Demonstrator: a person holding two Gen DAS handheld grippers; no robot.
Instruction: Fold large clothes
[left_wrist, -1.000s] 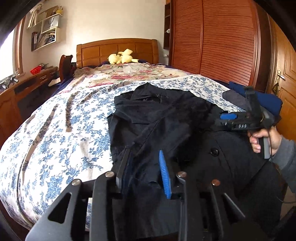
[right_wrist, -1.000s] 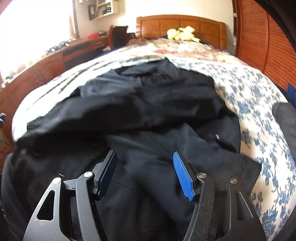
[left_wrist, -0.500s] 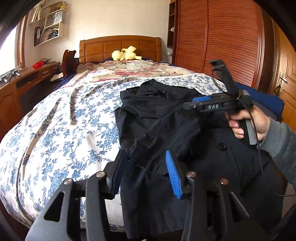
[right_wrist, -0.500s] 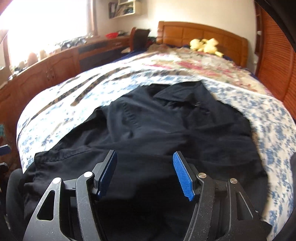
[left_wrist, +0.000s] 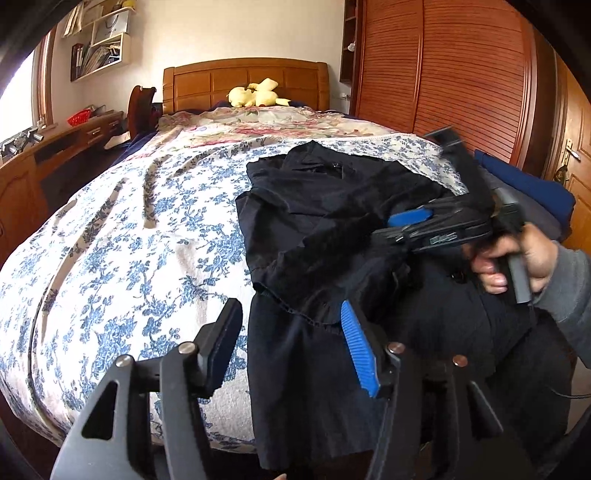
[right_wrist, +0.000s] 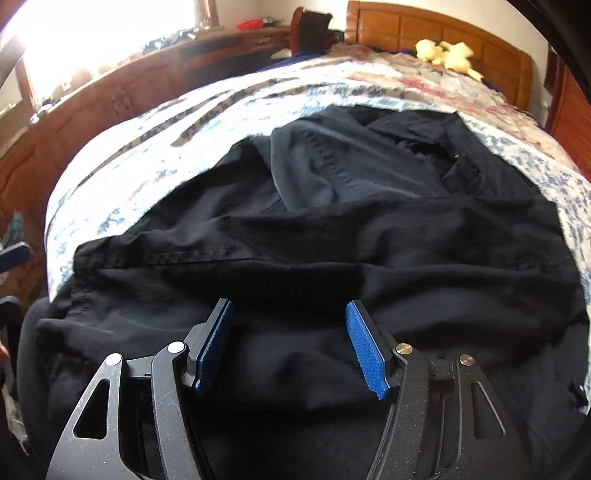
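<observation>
A large black coat (left_wrist: 332, 229) lies rumpled on the bed, its lower part hanging over the near edge; it fills the right wrist view (right_wrist: 369, 240). My left gripper (left_wrist: 291, 339) is open and empty, low over the coat's left hem at the bed's near edge. My right gripper (right_wrist: 291, 343) is open and empty just above the coat's lower fold. In the left wrist view the right gripper (left_wrist: 410, 221) hovers over the coat's right side, held by a hand (left_wrist: 517, 258).
The bed has a blue floral cover (left_wrist: 129, 240), a wooden headboard (left_wrist: 243, 81) and a yellow plush toy (left_wrist: 258, 96). A wooden desk (left_wrist: 37, 166) runs along the left. A louvred wardrobe (left_wrist: 461, 74) and a blue cushion (left_wrist: 532, 184) stand at the right.
My right gripper has swung up and leftward over the coat. My left gripper has drawn back toward the coat's left hem. A flap of the coat now lies folded across its middle.
</observation>
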